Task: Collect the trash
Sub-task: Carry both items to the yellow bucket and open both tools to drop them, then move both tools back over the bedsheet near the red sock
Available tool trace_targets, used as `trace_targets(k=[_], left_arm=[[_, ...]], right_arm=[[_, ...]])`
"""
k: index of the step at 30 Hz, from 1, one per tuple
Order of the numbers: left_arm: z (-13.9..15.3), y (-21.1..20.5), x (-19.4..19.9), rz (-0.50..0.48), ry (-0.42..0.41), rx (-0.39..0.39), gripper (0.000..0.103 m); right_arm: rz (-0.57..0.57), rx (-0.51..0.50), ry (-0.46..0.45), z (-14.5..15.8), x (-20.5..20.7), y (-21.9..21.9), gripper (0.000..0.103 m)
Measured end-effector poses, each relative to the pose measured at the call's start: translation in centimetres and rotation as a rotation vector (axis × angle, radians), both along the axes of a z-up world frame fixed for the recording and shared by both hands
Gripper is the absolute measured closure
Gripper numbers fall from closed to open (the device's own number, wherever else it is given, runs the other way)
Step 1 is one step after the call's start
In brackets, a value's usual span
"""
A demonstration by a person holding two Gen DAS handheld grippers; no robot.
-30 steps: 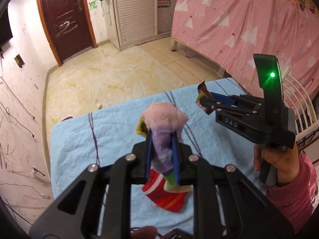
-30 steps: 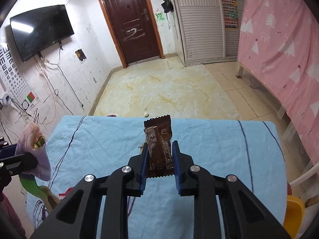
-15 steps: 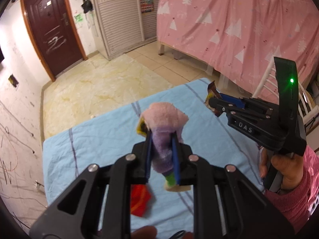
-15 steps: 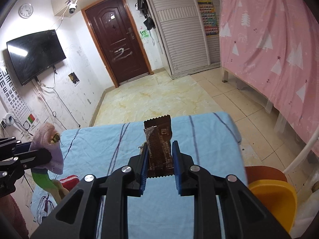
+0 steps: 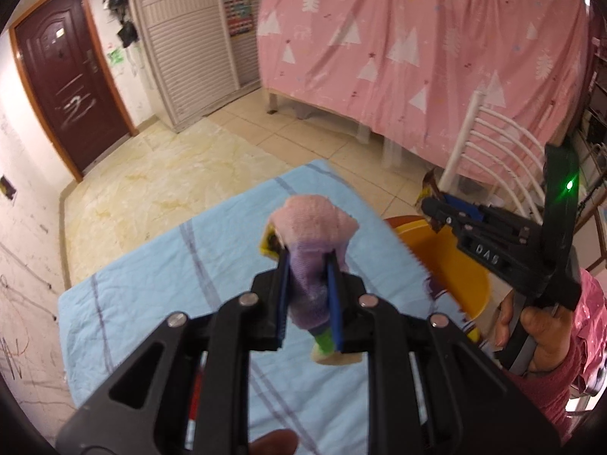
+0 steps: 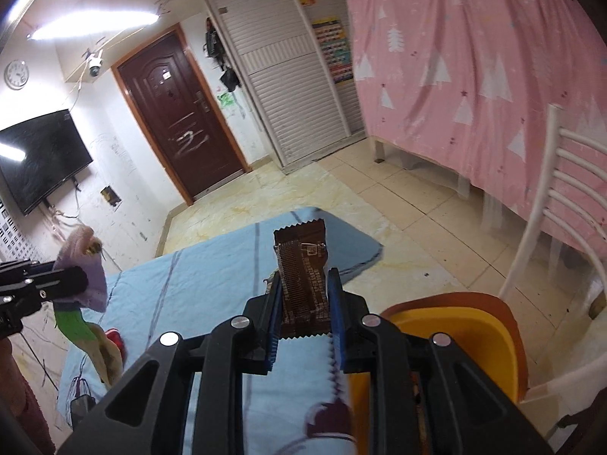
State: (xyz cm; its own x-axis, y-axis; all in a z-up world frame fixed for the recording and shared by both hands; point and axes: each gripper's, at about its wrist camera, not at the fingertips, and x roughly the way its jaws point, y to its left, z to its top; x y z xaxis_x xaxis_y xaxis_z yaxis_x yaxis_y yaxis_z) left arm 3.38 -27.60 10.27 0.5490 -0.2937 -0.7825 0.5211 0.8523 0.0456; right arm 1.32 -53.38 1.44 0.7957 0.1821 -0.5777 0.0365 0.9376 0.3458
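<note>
My left gripper [image 5: 308, 303] is shut on a pink-and-purple sock [image 5: 316, 242] with green and cream lower parts, held above the blue cloth table [image 5: 159, 295]. It also shows at the left of the right wrist view [image 6: 81, 276]. My right gripper [image 6: 303, 318] is shut on a brown snack wrapper [image 6: 303, 276], held upright near the table's right edge. The right gripper shows in the left wrist view [image 5: 432, 208] over an orange-yellow bin [image 5: 455, 265]. The bin [image 6: 466, 326] stands beside the table's right edge.
A white slatted chair [image 6: 561, 204] stands right of the bin. A pink curtain [image 5: 436, 49] hangs behind it. A red wrapper [image 6: 114, 337] lies on the table at the left. A dark door [image 6: 178, 121] and tiled floor lie beyond the table.
Both grippers have swung to the right with their loads. The orange-yellow bin and white chair have come into view, and the right gripper now hangs by the bin.
</note>
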Motion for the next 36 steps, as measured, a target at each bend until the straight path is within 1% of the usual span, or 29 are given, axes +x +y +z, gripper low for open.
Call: trace_targets(k=[5,10,12,18,19,20,22,23,25,27,28,29,30,34,35,36], left_arm=[[-0.6,-4.1,-0.3,-0.049,0.019,-0.015,0.086],[-2.2,-8.3,0.2,-0.093,0.069,-0.026,0.086],[-2.9,-10.1,0.2,-0.115,0.091,-0.033,0.086],[-4.9,-14.3,0.0,-0.15,0.12,-0.031,0.086],[-5.1,-14.7,0.0,-0.152,0.125,-0.029,0.084],[-5.5,-15.4,0.1,-0.155,0.137,-0.026,0.08],[-5.9,-16.1,0.1,-0.156,0.15,-0.021,0.053],[-6.0,-16.3,0.1,-0.161,0.157,-0.018,0.051],[-6.4,-16.6,0.1,-0.171,0.176,-0.009,0.05],[-6.6,-16.5,-0.1,-0.175,0.177,-0.004,0.05],[-6.6,-16.4,-0.1,-0.176,0.181,-0.005,0.049],[-6.7,-16.2,-0.2,-0.174,0.183,-0.007,0.049],[-6.7,-16.1,-0.1,-0.172,0.185,-0.009,0.047],[-6.1,-14.9,0.0,-0.16,0.165,-0.026,0.034],[-5.9,-14.3,0.0,-0.155,0.154,-0.032,0.032],[-5.8,-14.1,0.0,-0.152,0.15,-0.038,0.028]], right_arm=[[-0.055,0.006,0.021,-1.5,-2.0,-2.6,0.087],[-0.09,0.012,0.046,-3.3,-3.3,-4.7,0.087],[-0.1,0.015,0.054,-3.9,-3.8,-5.3,0.087],[-0.105,0.033,0.081,-5.7,-4.6,-6.9,0.087],[-0.105,0.034,0.087,-5.9,-4.6,-6.9,0.087],[-0.102,0.036,0.093,-6.1,-4.7,-6.9,0.085],[-0.096,0.034,0.105,-6.6,-4.6,-7.1,0.081],[-0.102,0.03,0.108,-6.7,-4.6,-7.2,0.077],[-0.105,0.036,0.112,-6.9,-4.7,-7.4,0.067],[-0.109,0.042,0.111,-7.2,-4.6,-7.6,0.049],[-0.11,0.042,0.11,-7.2,-4.6,-7.5,0.045],[-0.109,0.044,0.109,-7.3,-4.5,-7.5,0.038],[-0.109,0.042,0.108,-7.3,-4.5,-7.4,0.034],[-0.106,0.036,0.098,-7.0,-4.2,-7.1,0.027],[-0.108,0.032,0.094,-6.9,-4.2,-7.0,0.024],[-0.113,0.03,0.086,-6.7,-4.1,-6.9,0.019]])
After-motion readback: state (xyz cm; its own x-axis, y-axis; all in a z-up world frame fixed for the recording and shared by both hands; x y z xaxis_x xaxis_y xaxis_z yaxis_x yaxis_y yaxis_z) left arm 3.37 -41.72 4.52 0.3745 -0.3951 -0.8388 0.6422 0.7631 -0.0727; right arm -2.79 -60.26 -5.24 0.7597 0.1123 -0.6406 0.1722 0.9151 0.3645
